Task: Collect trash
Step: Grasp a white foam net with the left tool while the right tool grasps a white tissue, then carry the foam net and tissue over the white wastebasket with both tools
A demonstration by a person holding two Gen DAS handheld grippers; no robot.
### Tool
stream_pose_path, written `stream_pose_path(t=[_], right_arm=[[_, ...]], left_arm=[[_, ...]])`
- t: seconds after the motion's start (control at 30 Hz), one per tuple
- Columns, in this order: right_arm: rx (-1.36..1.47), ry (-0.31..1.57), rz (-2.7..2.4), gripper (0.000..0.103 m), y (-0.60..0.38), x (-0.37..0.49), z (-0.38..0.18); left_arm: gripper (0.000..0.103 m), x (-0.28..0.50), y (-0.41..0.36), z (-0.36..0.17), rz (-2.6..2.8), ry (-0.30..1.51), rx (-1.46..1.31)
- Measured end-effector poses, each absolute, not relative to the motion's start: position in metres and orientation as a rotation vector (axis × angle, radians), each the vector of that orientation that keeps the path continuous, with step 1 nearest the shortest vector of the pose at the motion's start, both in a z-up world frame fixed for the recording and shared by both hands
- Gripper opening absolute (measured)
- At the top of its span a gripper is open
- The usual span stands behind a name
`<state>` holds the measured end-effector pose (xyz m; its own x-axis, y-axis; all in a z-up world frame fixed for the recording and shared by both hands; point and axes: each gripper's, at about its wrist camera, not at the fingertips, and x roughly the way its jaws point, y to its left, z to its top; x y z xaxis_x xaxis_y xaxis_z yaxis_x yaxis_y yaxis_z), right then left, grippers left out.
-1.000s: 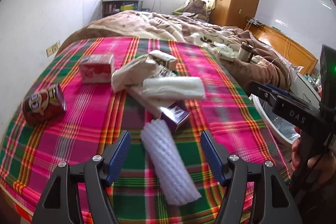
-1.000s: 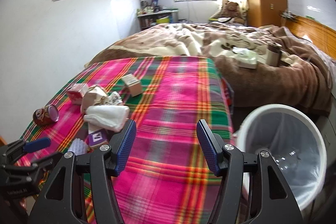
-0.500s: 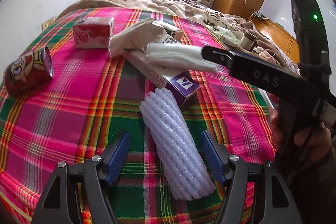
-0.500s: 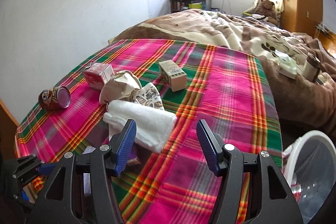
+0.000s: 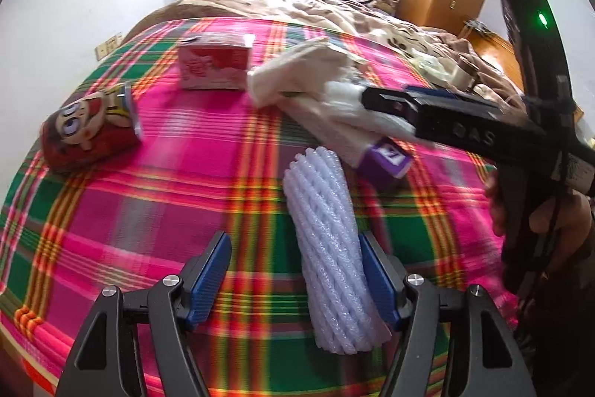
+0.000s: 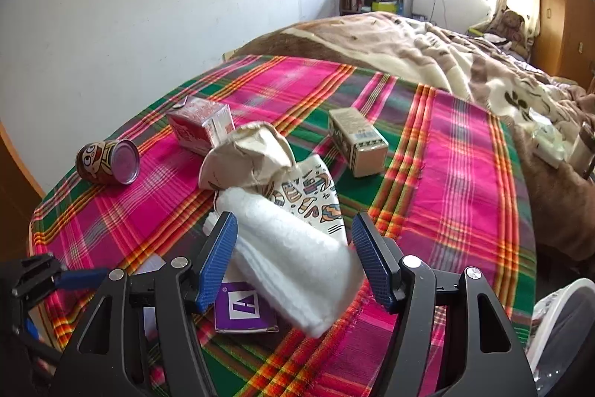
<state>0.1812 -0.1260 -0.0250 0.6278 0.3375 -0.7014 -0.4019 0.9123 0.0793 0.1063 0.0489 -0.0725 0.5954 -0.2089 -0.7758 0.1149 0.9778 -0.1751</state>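
Observation:
Trash lies on a plaid cloth [image 5: 156, 211]. My left gripper [image 5: 295, 276] is open around a white foam net sleeve [image 5: 327, 248], whose near end lies against the right finger. My right gripper [image 6: 295, 261] is open around a folded white cloth wad [image 6: 293, 263] that lies on a purple box [image 6: 241, 313]. In the left wrist view the right gripper [image 5: 383, 99] reaches over the same wad [image 5: 346, 106] and purple box [image 5: 386, 162]. A red can [image 5: 89, 129], a red carton [image 5: 214, 66] and a crumpled beige bag [image 5: 301, 69] lie farther off.
A small tan box [image 6: 357, 142] and a printed wrapper [image 6: 308, 199] lie on the cloth. A white bin [image 6: 557, 330] stands at the lower right off the bed. A rumpled brown blanket [image 6: 427, 62] covers the bed beyond. A white wall runs along the left.
Both grippers have moved forward and down. The left one now has the foam sleeve between its fingers, and the right one has swung left from the bin to straddle the white wad.

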Motion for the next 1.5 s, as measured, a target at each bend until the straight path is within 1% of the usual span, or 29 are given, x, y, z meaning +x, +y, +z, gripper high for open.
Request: stream_pose_path(t=[0.37,0.47,0.53,0.57,0.67,0.73,0.77,0.8,0.83,0.9,0.93,1.13,1.5], right_arm=[[-0.046,0.841,0.470,0.065,-0.123,0.170,-0.031],[-0.046,0.842,0.458,0.059,-0.123,0.165,-0.033],[-0.034,0.840,0.451,0.051,-0.124,0.162,-0.033],[-0.028,0.838,0.448,0.050,-0.126,0.162,-0.033],[-0.013,0.837,0.440,0.044,-0.128,0.158,-0.033],[-0.007,0.836,0.432,0.039,-0.128,0.156,-0.034],[-0.005,0.835,0.429,0.037,-0.129,0.155,-0.034],[-0.002,0.833,0.427,0.033,-0.129,0.154,-0.034],[0.003,0.832,0.425,0.029,-0.130,0.152,-0.034],[0.010,0.828,0.415,0.026,-0.132,0.149,-0.033],[0.012,0.826,0.413,0.025,-0.133,0.146,-0.033],[0.060,0.817,0.393,0.024,-0.141,0.137,-0.033],[0.126,0.779,0.345,0.024,-0.155,0.116,-0.031]], left_arm=[[0.069,0.109,0.077,-0.073,-0.122,0.903,-0.141],[0.068,0.109,0.078,-0.073,-0.117,0.899,-0.140],[0.065,0.109,0.079,-0.074,-0.116,0.895,-0.140],[0.062,0.109,0.081,-0.074,-0.115,0.895,-0.141],[0.051,0.108,0.080,-0.073,-0.128,0.892,-0.149],[0.046,0.108,0.079,-0.073,-0.138,0.892,-0.150],[0.041,0.108,0.077,-0.073,-0.142,0.891,-0.149],[0.036,0.108,0.075,-0.073,-0.146,0.890,-0.152],[0.035,0.108,0.075,-0.073,-0.150,0.888,-0.160],[0.031,0.107,0.074,-0.073,-0.150,0.883,-0.163],[0.031,0.107,0.073,-0.073,-0.152,0.881,-0.163],[0.028,0.103,0.069,-0.070,-0.161,0.870,-0.162],[0.028,0.095,0.057,-0.057,-0.185,0.827,-0.151]])
